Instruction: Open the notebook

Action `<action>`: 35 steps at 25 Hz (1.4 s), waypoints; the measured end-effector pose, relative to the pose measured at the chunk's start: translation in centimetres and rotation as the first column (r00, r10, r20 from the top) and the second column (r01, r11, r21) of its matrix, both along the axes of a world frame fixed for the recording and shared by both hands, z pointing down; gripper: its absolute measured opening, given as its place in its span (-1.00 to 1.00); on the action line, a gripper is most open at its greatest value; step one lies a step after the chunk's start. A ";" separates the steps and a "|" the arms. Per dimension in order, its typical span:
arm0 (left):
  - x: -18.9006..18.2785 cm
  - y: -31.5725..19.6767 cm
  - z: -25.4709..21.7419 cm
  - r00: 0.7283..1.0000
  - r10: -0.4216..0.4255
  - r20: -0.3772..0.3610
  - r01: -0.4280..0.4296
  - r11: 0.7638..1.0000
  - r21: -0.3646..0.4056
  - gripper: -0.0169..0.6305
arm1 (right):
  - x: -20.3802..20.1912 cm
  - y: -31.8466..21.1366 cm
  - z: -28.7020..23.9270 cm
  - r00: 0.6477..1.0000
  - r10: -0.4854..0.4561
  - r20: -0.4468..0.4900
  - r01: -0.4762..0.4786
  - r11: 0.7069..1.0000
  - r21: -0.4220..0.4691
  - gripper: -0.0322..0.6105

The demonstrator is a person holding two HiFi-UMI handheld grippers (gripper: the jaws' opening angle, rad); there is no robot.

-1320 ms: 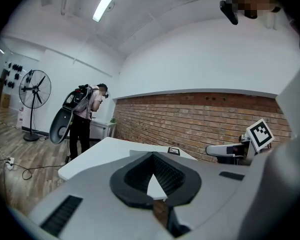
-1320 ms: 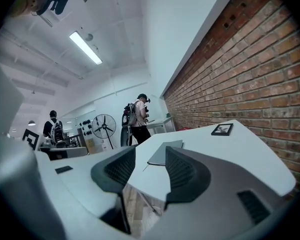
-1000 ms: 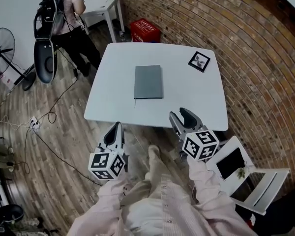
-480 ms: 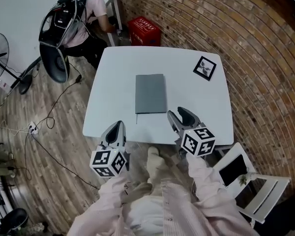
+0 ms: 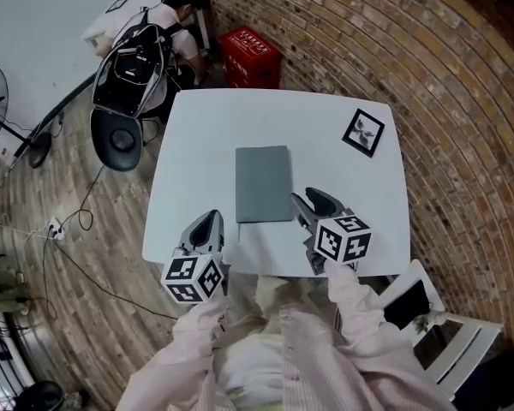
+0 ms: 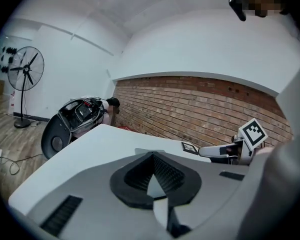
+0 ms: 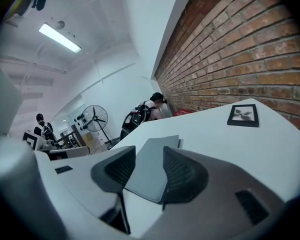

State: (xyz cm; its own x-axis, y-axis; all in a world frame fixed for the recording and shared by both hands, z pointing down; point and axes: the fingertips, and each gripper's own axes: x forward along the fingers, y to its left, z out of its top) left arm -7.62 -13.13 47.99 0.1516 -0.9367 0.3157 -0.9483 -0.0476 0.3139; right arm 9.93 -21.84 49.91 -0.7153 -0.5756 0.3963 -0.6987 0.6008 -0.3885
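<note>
A shut grey notebook [image 5: 263, 184] lies flat in the middle of the white table [image 5: 197, 144]. My right gripper [image 5: 308, 200] is open and hovers just off the notebook's near right corner. In the right gripper view the grey cover [image 7: 152, 166] shows between the two spread fingers of that gripper [image 7: 149, 156]. My left gripper [image 5: 210, 222] is shut with nothing in it, over the table's near edge to the left of the notebook. In the left gripper view, past its own shut jaws [image 6: 152, 155], the notebook [image 6: 146, 150] shows as a thin slab, and the right gripper [image 6: 225, 151] reaches in from the right.
A small black-framed picture [image 5: 363, 132] lies at the table's far right corner. Brick wall runs behind and to the right. A red crate [image 5: 253, 58] stands beyond the table. A person [image 5: 176, 20] bends by a black chair [image 5: 120, 135] at far left. A white chair [image 5: 428, 315] is near right.
Both grippers have come forward over the table's near edge, closer to the notebook. The person at the back has moved to the right, toward the wall.
</note>
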 end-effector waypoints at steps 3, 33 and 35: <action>-0.3 -1.8 1.1 1.000 0.003 -0.008 -0.003 1.000 -0.024 -0.97 | -0.7 -1.6 1.3 1.000 -0.015 -0.020 0.015 0.999 -0.037 -0.36; -0.6 -7.3 7.7 0.994 0.070 -0.081 -0.086 0.971 -0.222 -0.97 | -3.5 -3.9 10.4 0.988 -0.064 -0.142 -0.001 0.909 -0.417 -0.37; -0.7 -7.5 7.8 0.994 0.071 -0.082 -0.088 0.971 -0.224 -0.97 | -3.4 -4.0 10.5 0.985 -0.076 -0.157 0.005 0.913 -0.408 -0.42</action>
State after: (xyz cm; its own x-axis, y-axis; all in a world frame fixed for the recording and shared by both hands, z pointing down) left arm -8.29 -20.62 55.75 0.2532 -0.8256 0.5043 -0.9186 -0.0416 0.3931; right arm 6.52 -25.82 60.40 -0.6383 -0.3126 0.7034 -0.7525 0.4458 -0.4848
